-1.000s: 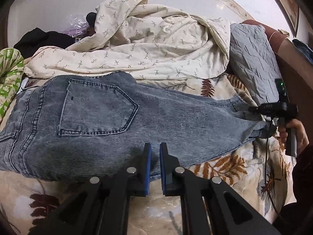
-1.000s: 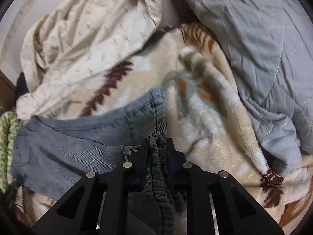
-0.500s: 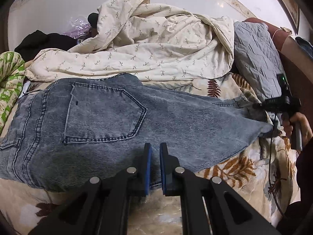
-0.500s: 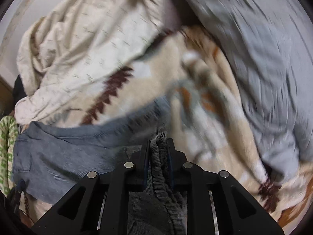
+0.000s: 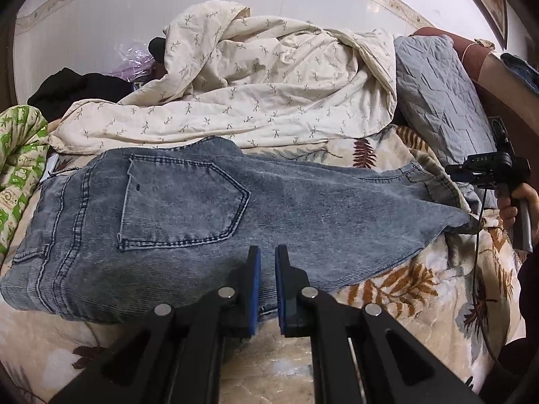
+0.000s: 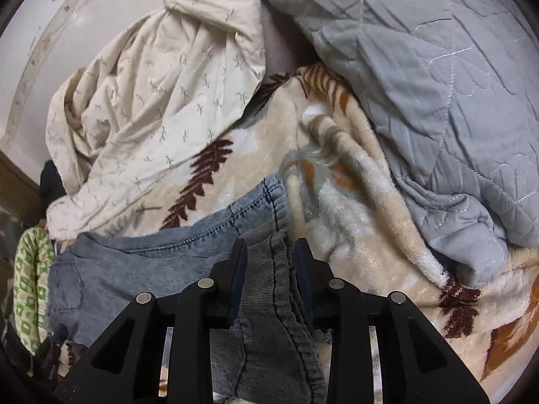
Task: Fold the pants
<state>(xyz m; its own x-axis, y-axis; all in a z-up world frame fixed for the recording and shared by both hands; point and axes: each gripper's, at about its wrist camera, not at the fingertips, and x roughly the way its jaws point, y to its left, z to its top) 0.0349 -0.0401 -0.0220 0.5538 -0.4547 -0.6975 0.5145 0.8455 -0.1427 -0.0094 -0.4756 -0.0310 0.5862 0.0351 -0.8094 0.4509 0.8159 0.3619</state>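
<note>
Cream printed sheet (image 5: 269, 91) behind jeans (image 5: 209, 215)

Jeans (image 5: 209, 222): 1
Grippers: 2, left gripper (image 5: 267, 289), right gripper (image 6: 269, 276)
Cream sheet (image 5: 269, 94): 1
Grey quilted pillow (image 6: 421, 84): 1
Fern-print blanket (image 6: 337, 175): 1
Green patterned cloth (image 5: 17, 155): 1

The pants (image 5: 209, 222) are washed blue-grey denim — finely ribbed, matt, with raised stitched seams. Under them the blanket (image 6: 340, 202) is thick, fuzzy plush with a soft sheen and a leaf print. At 12 o'clock in the left wrist view a cream sheet (image 5: 269, 91) is thin, creased cotton-like cloth; at 2 o'clock the grey quilt (image 5: 441, 94) is stitched, puckered and matt. The wall (image 5: 118, 23) behind is smooth, glossy tile. The left gripper (image 5: 267, 266) is matt black plastic with shiny metal pins — its fingers (image 5: 256, 282) are lined with blue pads.
</note>
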